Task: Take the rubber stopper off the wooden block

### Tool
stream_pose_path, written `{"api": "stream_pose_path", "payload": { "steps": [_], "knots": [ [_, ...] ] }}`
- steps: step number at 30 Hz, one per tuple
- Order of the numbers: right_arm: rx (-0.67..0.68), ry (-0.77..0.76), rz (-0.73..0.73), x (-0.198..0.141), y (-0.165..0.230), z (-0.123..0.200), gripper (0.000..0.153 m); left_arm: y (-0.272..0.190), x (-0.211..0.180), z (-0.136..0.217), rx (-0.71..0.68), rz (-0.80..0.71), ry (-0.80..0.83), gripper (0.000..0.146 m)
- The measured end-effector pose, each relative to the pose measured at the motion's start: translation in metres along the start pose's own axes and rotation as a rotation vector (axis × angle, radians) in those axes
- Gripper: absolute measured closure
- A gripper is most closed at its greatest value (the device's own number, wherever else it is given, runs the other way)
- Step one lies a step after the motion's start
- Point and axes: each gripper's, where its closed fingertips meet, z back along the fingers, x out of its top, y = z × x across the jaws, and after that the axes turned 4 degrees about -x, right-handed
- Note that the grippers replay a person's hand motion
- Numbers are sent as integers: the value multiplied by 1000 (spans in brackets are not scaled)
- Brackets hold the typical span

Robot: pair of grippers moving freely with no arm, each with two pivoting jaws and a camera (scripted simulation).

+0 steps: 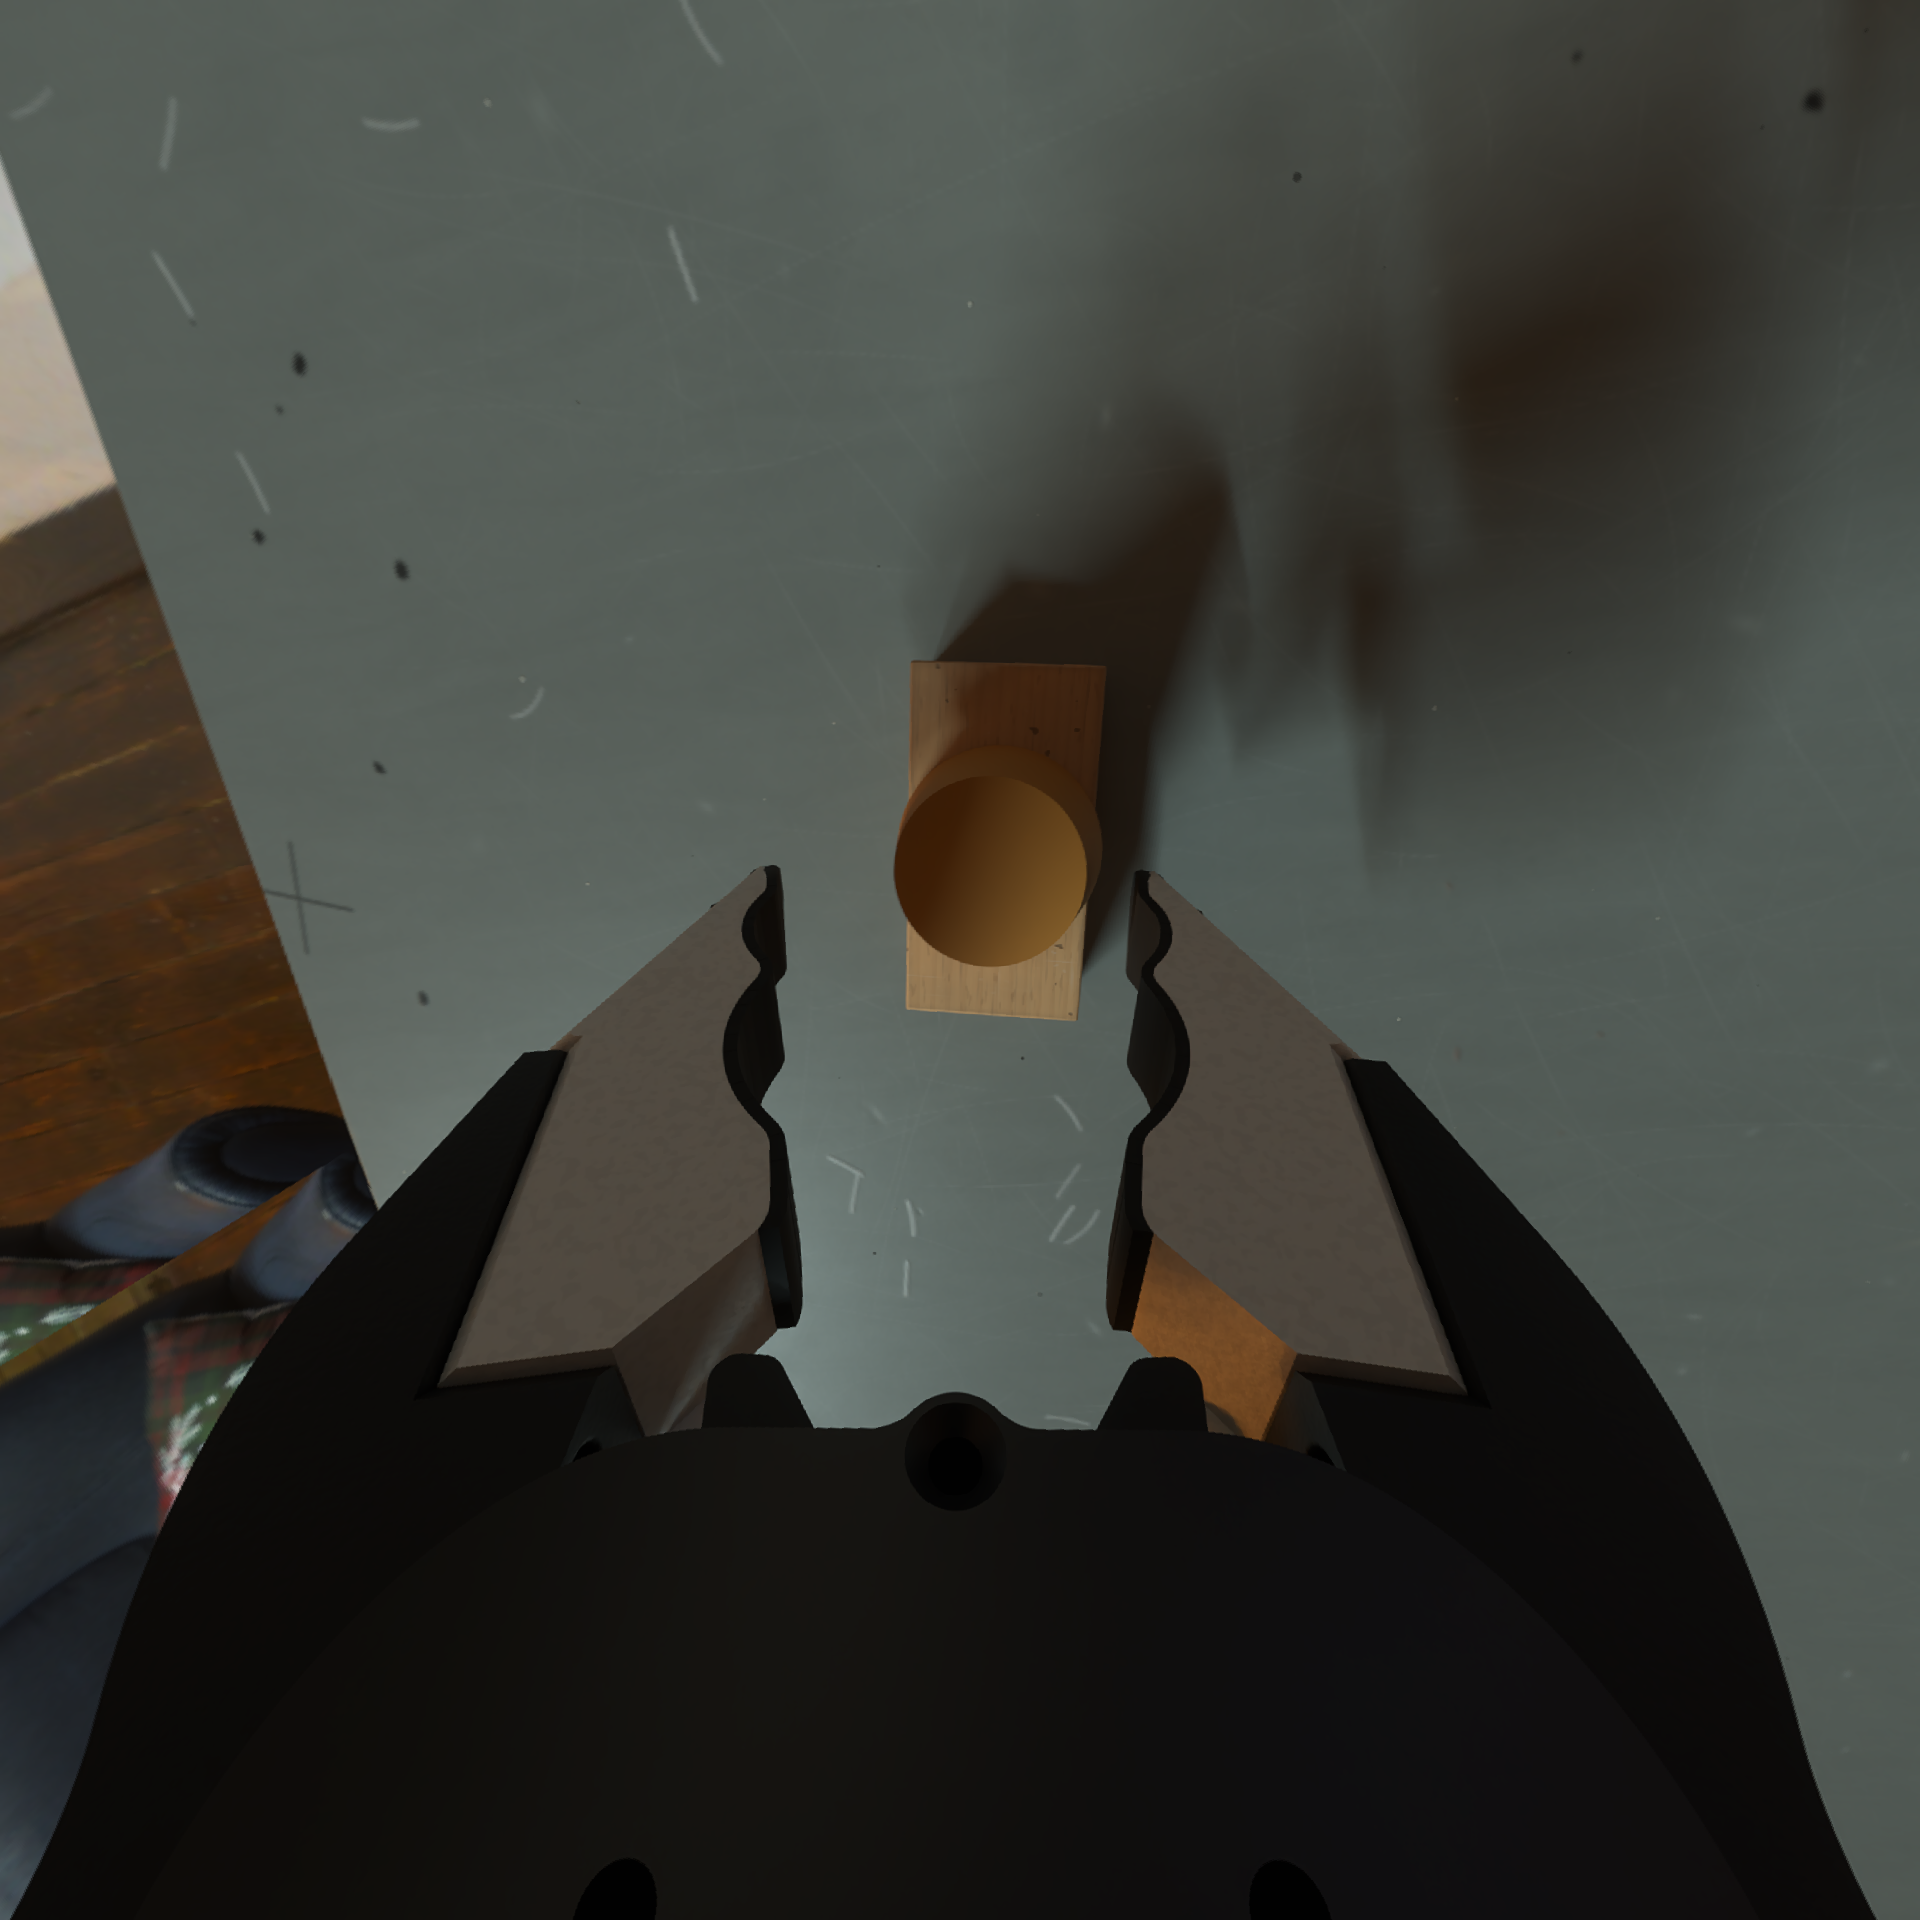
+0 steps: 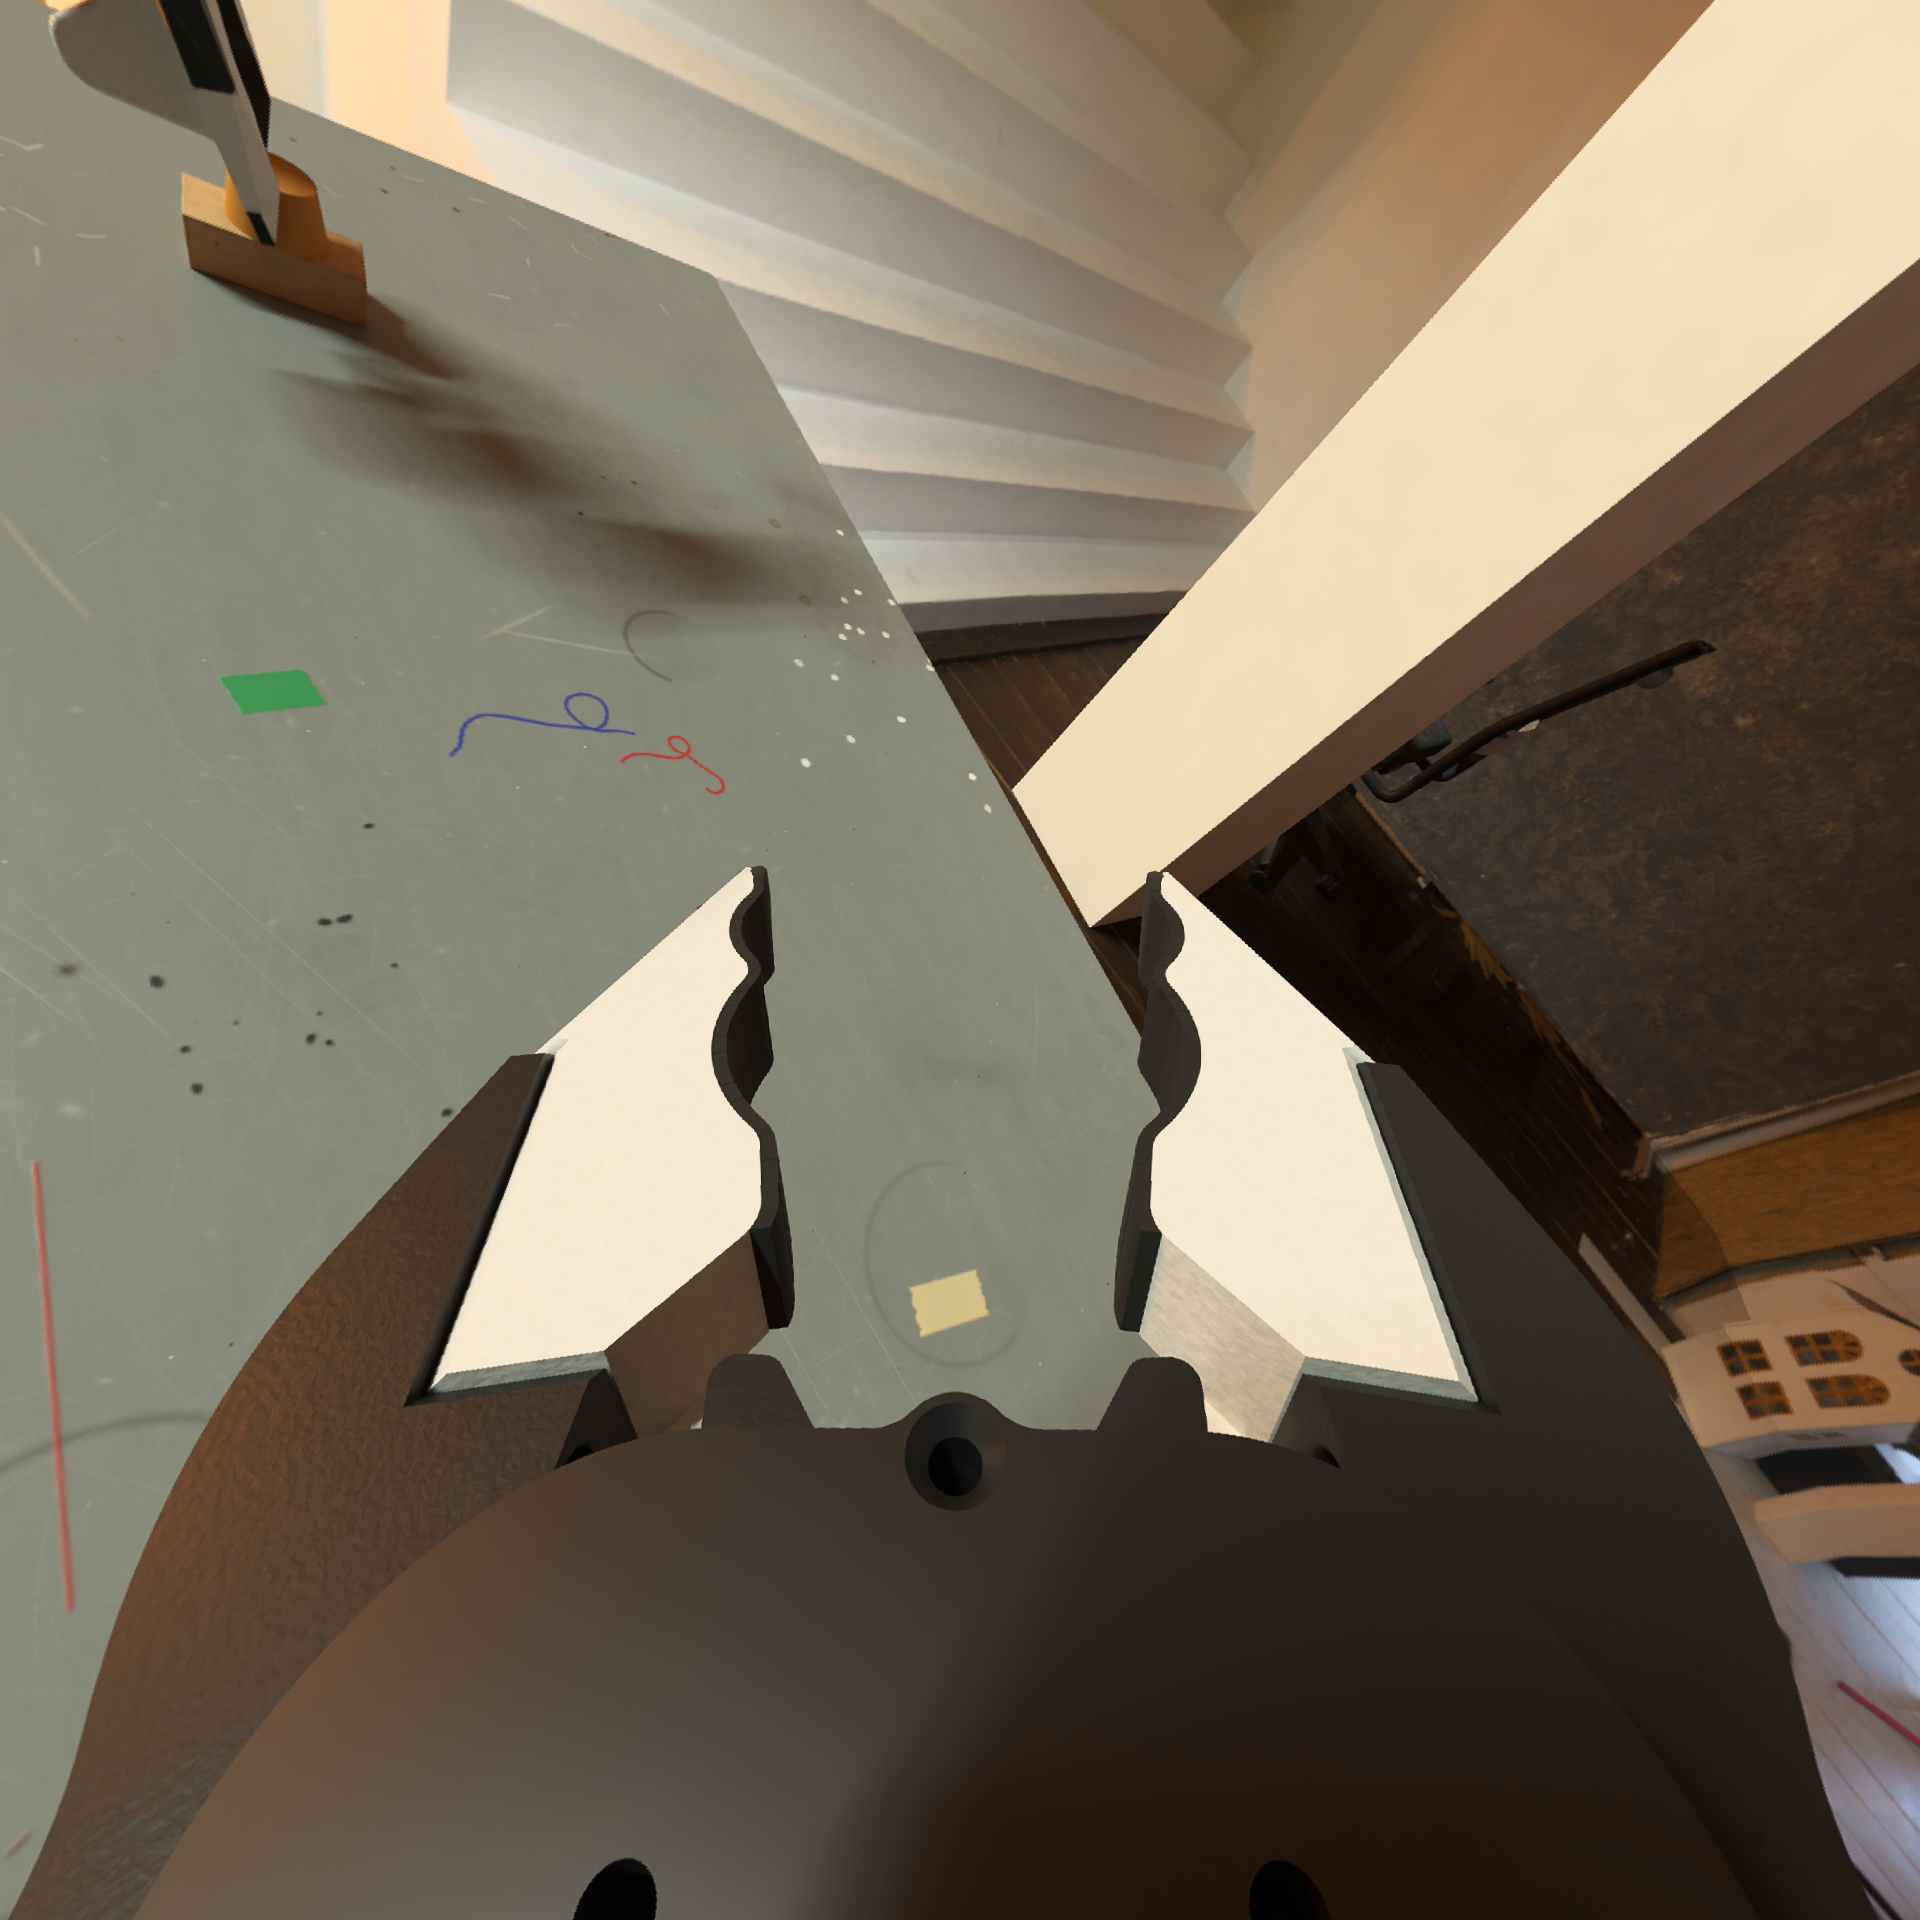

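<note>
An orange-brown rubber stopper (image 1: 989,871) stands upright on a pale wooden block (image 1: 1003,717) that lies on the grey table. My left gripper (image 1: 956,883) is open and looks down on it, one fingertip on each side of the stopper, not touching. In the right wrist view the block (image 2: 275,272) and stopper (image 2: 301,208) sit far off at the top left, with the left gripper's fingers (image 2: 249,177) around the stopper. My right gripper (image 2: 956,883) is open and empty, far from the block, over the table's right edge.
The grey table (image 1: 623,416) ends at a left edge with wooden floor (image 1: 104,831) below. In the right wrist view the table (image 2: 312,935) bears a green patch (image 2: 272,691), blue and red scribbles (image 2: 582,727) and a yellow tape piece (image 2: 948,1301). White stairs (image 2: 935,312) lie beyond.
</note>
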Motion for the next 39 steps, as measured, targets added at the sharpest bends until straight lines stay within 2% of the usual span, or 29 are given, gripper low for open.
{"api": "stream_pose_path", "payload": {
  "steps": [6, 12, 16, 21, 25, 28, 34, 39],
  "knots": [
    [-13, -4, -11, -5, -5, 3, 83, -6, -1, -4, -36, -13, 26, 105],
    [-19, 3, -30, -14, -9, 3, 83, -1, 3, 7, -53, -26, -27, 107],
    [-26, 7, -47, -20, -13, 5, 84, 6, 18, 43, -59, -50, -114, 107],
    [-35, -8, -69, -22, -18, 7, 84, -15, 53, 114, -102, -178, -245, 107],
    [-47, -8, -72, -23, -21, 10, 85, -87, 81, 159, -180, -451, -317, 107],
    [-54, -16, -75, -23, -23, 15, 85, -163, 92, 164, -236, -658, -328, 107],
    [-84, -35, -75, -24, -29, 32, 84, -314, 96, 120, -361, -1022, -306, 107],
    [-95, -77, -85, -23, -33, 52, 85, -407, 100, 71, -416, -1264, -297, 107]
  ]
}}
